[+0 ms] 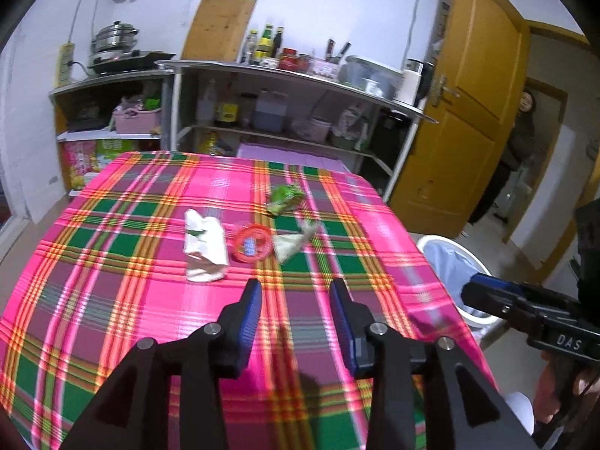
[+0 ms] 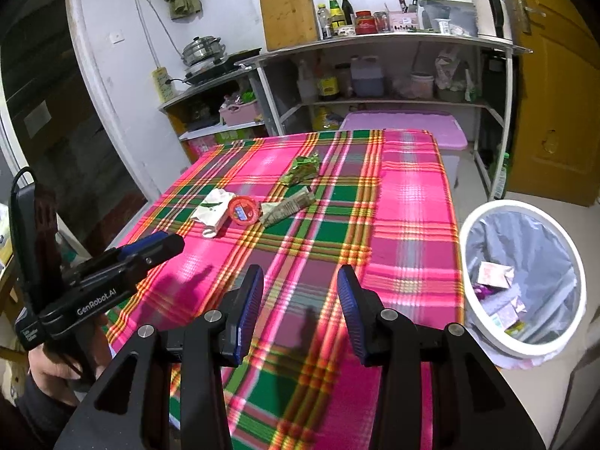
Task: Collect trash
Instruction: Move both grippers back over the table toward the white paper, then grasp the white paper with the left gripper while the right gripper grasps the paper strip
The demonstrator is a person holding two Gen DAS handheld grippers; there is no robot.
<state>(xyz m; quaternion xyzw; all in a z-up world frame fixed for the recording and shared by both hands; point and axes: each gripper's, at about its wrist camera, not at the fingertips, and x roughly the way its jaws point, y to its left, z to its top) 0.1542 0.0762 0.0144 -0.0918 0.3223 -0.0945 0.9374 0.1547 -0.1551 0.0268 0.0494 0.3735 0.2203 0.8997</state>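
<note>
While both grippers hang over the near edge of the plaid-covered surface (image 1: 112, 262), neither holds anything: the left gripper (image 1: 296, 292) has its blue-padded fingers (image 1: 251, 311) parted with only cloth showing between them, and the right gripper (image 2: 300, 281) likewise stands open and empty. From the right wrist view the left gripper shows at the near left, gripped by a hand (image 2: 56, 367); from the left wrist view the right gripper (image 1: 472, 292) juts in at the near right, above the bin (image 1: 431, 242)

Just right of the surface, on the floor, stands that round white bin, lined with a grey bag (image 2: 532, 240) and already holding several wrappers and small cartons (image 2: 495, 273)

Further out, near the middle of the surface, four bits of trash lie in a loose cluster. A white wrapper (image 1: 204, 245) with a green mark is leftmost; a red round lid (image 1: 252, 243) sits just beside it on its right; a clear crumpled packet (image 1: 290, 243) lies just right of the lid. A green packet (image 1: 285, 198) lies a little farther back, apart from the rest

Beyond the surface, metal shelves (image 1: 300, 75) line the far wall, crowded with bottles, jars and a steel pot (image 1: 112, 37). A yellow door (image 1: 468, 105) stands open at far right
</note>
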